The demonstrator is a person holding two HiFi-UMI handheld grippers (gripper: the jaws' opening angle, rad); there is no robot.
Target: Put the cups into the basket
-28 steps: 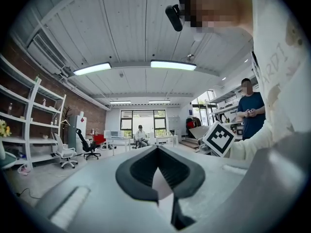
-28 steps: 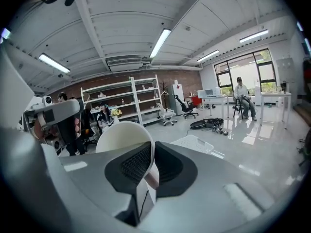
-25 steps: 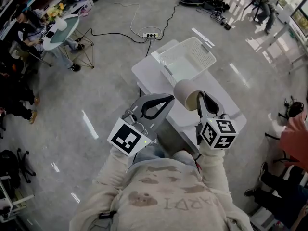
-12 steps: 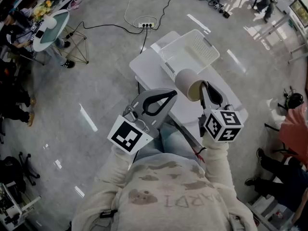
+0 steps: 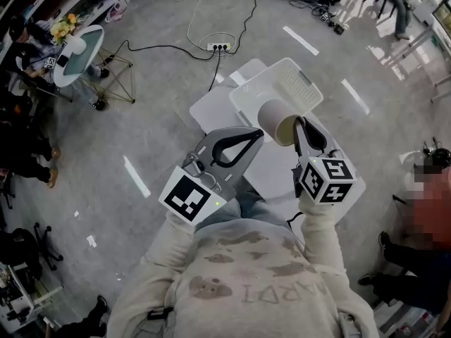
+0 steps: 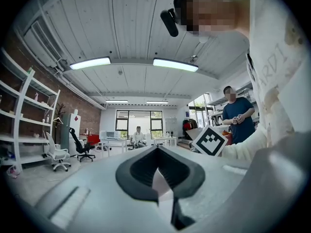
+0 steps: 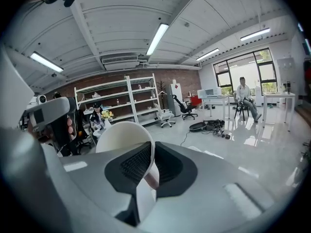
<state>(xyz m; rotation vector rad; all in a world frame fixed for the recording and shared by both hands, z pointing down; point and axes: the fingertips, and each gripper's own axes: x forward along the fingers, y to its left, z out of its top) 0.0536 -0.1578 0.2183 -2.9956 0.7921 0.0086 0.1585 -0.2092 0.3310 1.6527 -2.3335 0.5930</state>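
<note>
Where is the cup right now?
In the head view the cup hangs by its rim in the right tongs, right of centre, at the near edge of the basket.

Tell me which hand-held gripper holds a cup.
The right hand-held gripper, clamped on the rim of the cup; the left hand-held gripper is shut, empty.

Upper centre of the head view, the cup (image 5: 273, 118) covers the basket's (image 5: 299, 83) near rim. The left gripper (image 5: 255, 136) and right gripper (image 5: 299, 124) hide much of the table (image 5: 208, 108). A person (image 5: 416, 259) is cut off at the right edge.
</note>
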